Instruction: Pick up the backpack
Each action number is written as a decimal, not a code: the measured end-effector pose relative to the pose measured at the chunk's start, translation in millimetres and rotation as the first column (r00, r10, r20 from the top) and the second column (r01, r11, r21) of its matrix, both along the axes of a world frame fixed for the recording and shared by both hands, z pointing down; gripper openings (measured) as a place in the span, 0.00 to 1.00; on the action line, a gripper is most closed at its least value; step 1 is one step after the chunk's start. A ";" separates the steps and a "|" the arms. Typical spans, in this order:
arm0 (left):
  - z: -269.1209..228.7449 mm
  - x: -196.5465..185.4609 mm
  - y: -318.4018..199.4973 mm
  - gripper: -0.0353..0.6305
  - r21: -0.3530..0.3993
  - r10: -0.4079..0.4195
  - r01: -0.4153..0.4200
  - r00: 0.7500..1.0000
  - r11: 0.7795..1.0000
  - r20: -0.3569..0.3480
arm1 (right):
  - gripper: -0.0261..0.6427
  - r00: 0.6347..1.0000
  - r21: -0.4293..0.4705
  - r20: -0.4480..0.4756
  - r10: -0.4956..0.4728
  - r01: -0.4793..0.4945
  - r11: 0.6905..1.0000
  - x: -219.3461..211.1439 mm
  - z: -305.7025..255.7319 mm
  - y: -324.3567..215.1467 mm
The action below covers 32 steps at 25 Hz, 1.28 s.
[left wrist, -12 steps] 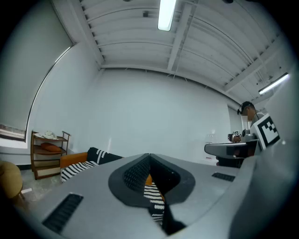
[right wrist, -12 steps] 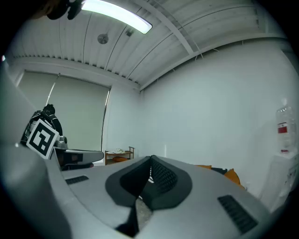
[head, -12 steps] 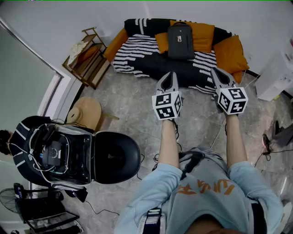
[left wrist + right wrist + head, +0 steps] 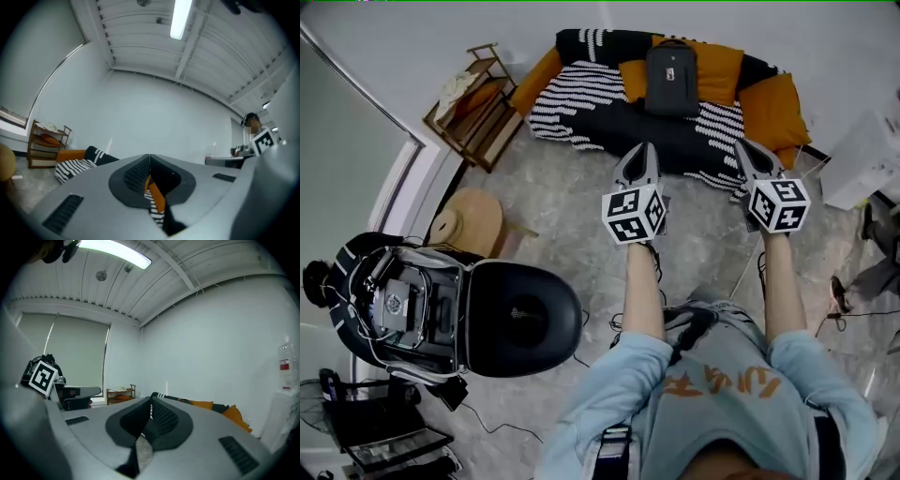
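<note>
The backpack (image 4: 671, 79) is dark grey and stands upright against an orange cushion on the sofa (image 4: 581, 103), which has a black-and-white striped cover. Both grippers are held out level above the floor in front of the sofa, short of the backpack. My left gripper (image 4: 641, 152) points at the sofa's middle, and its jaws are shut with nothing between them. My right gripper (image 4: 744, 148) points at the sofa's right end, also shut and empty. In the left gripper view the left gripper (image 4: 149, 157) shows its jaws meeting in one line. The right gripper (image 4: 151, 402) looks the same in its own view. Neither gripper view shows the backpack.
A wooden rack (image 4: 473, 108) stands left of the sofa, with a round wooden stool (image 4: 469, 222) nearer. At the left are a black chair (image 4: 523, 319) and an open case of electronics (image 4: 398, 305). A white unit (image 4: 862, 155) stands at the right. Cables lie on the stone floor (image 4: 572, 202).
The head view has shifted a little, so the chair and case sit further left. Both grippers stay shut in front of the sofa, the left one slightly further left.
</note>
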<state>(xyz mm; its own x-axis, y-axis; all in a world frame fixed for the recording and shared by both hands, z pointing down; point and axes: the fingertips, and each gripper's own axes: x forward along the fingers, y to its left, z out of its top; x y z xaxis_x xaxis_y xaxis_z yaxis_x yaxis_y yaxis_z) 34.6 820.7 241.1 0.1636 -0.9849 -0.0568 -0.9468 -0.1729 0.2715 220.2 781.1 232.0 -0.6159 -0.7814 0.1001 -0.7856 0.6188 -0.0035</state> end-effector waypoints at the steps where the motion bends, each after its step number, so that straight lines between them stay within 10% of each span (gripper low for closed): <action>1: -6.8 -0.8 2.2 0.09 0.036 0.024 -0.022 0.999 0.999 -0.033 | 0.09 1.000 -0.008 0.002 0.004 -0.004 1.000 -0.4 -0.5 -1.2; 14: 8.5 -5.6 -34.1 0.09 0.156 0.065 -0.044 0.989 0.987 -0.132 | 0.09 0.998 -0.059 0.043 -0.037 0.039 0.997 11.3 45.2 -64.3; 21: 42.0 7.8 -76.5 0.09 0.057 0.058 -0.057 0.998 0.997 -0.005 | 0.09 0.993 -0.101 0.112 -0.022 0.033 0.994 23.7 69.3 -111.4; 32: 122.2 -30.8 -237.9 0.09 -0.222 -0.144 0.137 0.989 0.965 -0.018 | 0.09 0.997 -0.260 0.078 0.021 0.000 0.966 17.8 140.7 -284.0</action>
<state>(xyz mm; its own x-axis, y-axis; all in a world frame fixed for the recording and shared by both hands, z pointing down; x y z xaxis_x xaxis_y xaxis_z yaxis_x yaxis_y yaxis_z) 3.9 582.8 363.3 0.0244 -0.9868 0.1603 -0.9469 0.0286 0.3203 238.0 497.1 372.7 -0.6219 -0.7416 0.2515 -0.7829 0.5801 -0.2250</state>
